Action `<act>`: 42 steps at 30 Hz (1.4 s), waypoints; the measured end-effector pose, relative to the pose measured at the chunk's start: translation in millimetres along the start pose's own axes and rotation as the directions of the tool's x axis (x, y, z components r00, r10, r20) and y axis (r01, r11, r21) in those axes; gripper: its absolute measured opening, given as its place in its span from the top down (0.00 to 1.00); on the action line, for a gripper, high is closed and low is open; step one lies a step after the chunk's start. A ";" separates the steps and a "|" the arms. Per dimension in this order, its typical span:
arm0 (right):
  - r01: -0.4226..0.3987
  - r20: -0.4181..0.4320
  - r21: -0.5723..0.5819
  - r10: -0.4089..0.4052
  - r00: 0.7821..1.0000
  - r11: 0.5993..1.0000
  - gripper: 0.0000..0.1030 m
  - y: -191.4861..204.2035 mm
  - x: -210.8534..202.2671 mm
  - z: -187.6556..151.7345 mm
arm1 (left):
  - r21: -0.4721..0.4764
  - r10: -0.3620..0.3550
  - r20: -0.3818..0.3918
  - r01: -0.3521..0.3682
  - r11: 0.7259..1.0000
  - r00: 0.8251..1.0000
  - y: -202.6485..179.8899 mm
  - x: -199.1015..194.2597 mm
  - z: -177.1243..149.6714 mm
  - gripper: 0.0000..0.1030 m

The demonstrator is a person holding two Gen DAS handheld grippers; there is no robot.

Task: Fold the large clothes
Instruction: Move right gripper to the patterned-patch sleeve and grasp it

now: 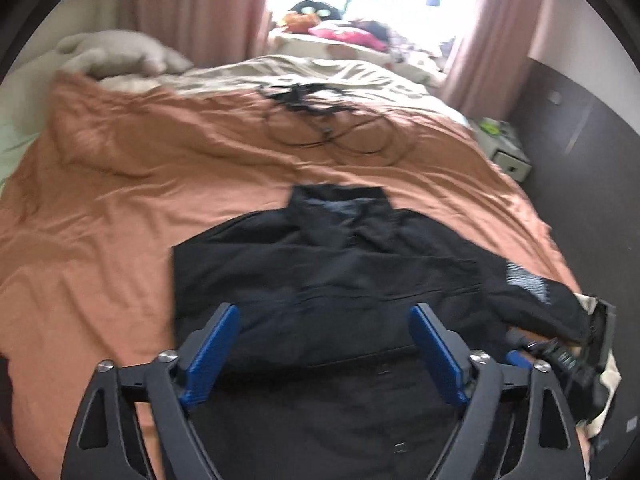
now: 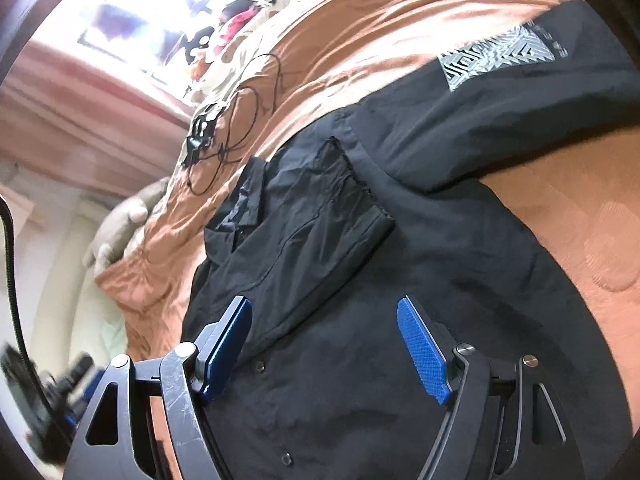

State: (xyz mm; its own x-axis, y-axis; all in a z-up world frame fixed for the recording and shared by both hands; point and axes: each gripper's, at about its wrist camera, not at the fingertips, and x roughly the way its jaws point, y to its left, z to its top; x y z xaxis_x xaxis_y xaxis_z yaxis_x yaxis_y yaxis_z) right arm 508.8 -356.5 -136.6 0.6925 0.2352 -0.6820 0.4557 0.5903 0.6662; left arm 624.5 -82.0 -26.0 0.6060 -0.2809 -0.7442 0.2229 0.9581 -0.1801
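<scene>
Black jacket (image 1: 328, 264) lies under both downward-tilted, wide-open tongs (image 1: 324, 324) (image 2: 324, 320).

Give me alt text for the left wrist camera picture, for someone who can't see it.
A black shirt lies partly folded on a bed covered by an orange sheet, with the open left gripper above its near edge, holding nothing. Black cables lie farther up the bed, before pink curtains and a bright window.

Left gripper (image 1: 324, 344), right gripper (image 2: 324, 346): black slotted linkage arms, silver pivot screws behind the jaws, blue textured pads (image 2: 424, 354).
</scene>
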 end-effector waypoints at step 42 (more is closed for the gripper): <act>0.039 0.036 0.093 -0.042 0.998 0.995 0.50 -32.1 21.5 32.4 | -0.134 0.160 -0.251 -0.198 0.971 0.955 124.0 88.1 -86.2 0.46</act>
State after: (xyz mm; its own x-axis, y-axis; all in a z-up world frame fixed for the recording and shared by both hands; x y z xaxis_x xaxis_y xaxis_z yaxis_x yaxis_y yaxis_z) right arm 527.2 -395.4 -163.0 0.6921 0.1822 -0.6984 0.5324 0.5246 0.6644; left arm 639.7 17.0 -169.3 0.4229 -0.1002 -0.9006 -0.0060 0.9935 -0.1134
